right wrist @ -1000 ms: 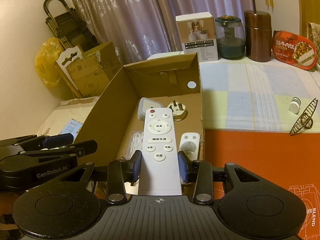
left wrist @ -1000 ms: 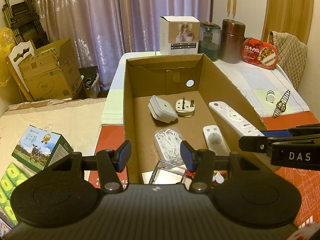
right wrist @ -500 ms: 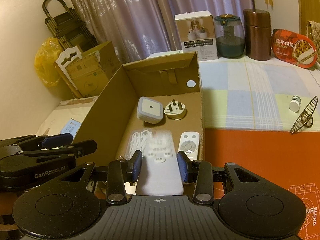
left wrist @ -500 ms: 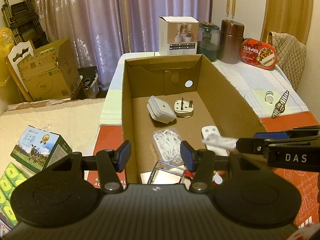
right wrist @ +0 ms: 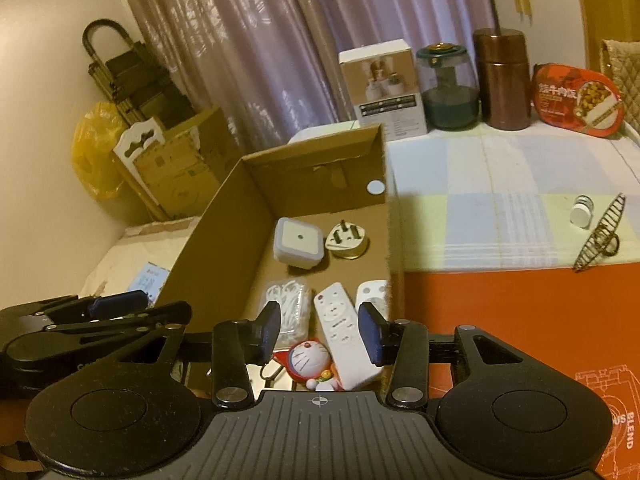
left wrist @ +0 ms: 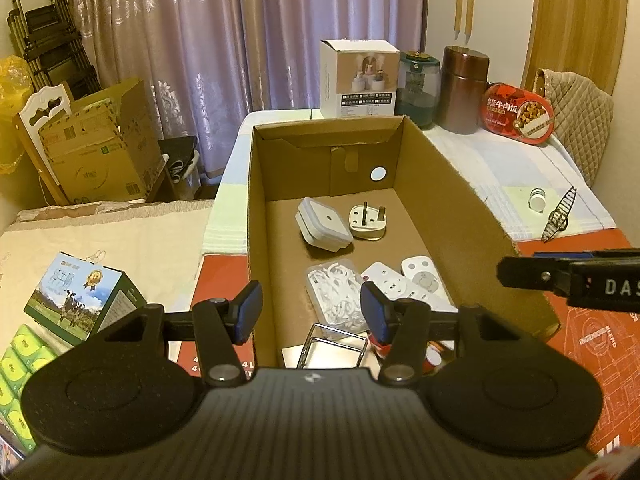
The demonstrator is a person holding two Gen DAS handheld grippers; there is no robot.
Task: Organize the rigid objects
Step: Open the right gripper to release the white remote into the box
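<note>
An open cardboard box (left wrist: 452, 184) (right wrist: 216, 236) stands on the table. Inside lie a long white remote (right wrist: 342, 332) (left wrist: 386, 276), a small white remote (left wrist: 420, 276) (right wrist: 372, 294), a white square night light (left wrist: 324, 224) (right wrist: 298, 242), a white plug (left wrist: 366, 222) (right wrist: 346, 242), a clear case of white floss picks (left wrist: 336, 296) (right wrist: 286, 306), a Doraemon toy (right wrist: 310, 360) and a metal frame (left wrist: 336, 346). My right gripper (right wrist: 318, 330) is open and empty above the long remote. My left gripper (left wrist: 310, 310) is open and empty over the box's near end.
On the table beyond the box stand a white carton (left wrist: 358, 78), a teal jar (left wrist: 416, 88), a brown canister (left wrist: 462, 88) and a red food tin (left wrist: 518, 114). A small bottle (right wrist: 582, 210) and a metal ship model (right wrist: 600, 236) lie right. Cartons (left wrist: 76, 300) sit left.
My right gripper opened and let go of the long white remote, which dropped into the box beside the small remote. The right gripper also rose and pulled back. My left gripper stayed open.
</note>
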